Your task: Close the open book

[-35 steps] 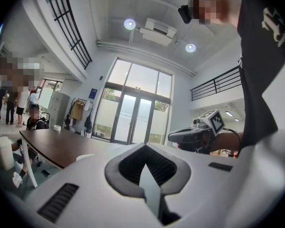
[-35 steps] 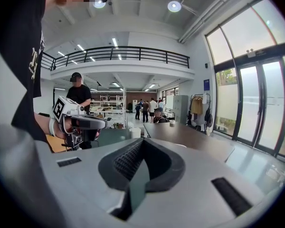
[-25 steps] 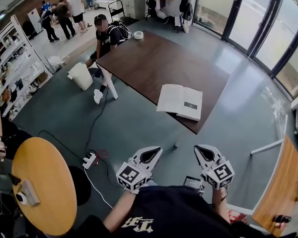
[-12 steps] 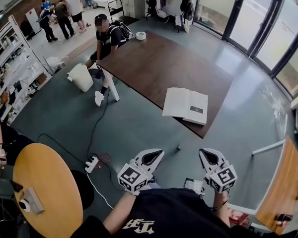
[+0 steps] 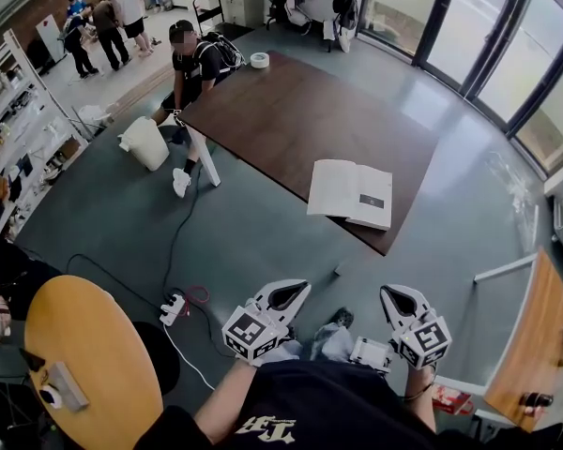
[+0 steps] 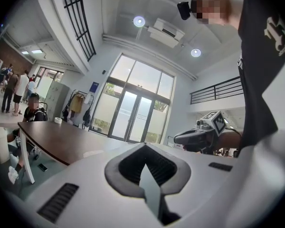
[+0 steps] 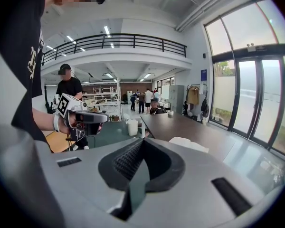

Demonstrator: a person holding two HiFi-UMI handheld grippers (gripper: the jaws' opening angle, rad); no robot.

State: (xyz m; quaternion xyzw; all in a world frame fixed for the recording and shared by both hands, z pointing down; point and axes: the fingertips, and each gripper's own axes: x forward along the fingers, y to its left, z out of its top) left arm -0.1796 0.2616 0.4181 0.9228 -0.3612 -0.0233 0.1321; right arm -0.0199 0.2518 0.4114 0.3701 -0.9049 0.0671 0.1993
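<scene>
Left tongs [image 5: 286, 294] and right tongs [image 5: 400, 300] have edged lower, clenched empty; book [image 5: 350, 193] still open on far desk [image 5: 291, 120], untouched.

Open book [image 5: 350, 193]: white pages up, lying flat, well ahead of left gripper [image 5: 283, 294] and right gripper [image 5: 401, 301], clear of both.

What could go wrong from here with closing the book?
The open book lies by the near edge of the table; a clumsy flip could push it off.
Both the left gripper and right gripper are shut and well short of the book; shut jaws may struggle to catch a cover.
A power strip and cable lie on the floor beside the path.
</scene>
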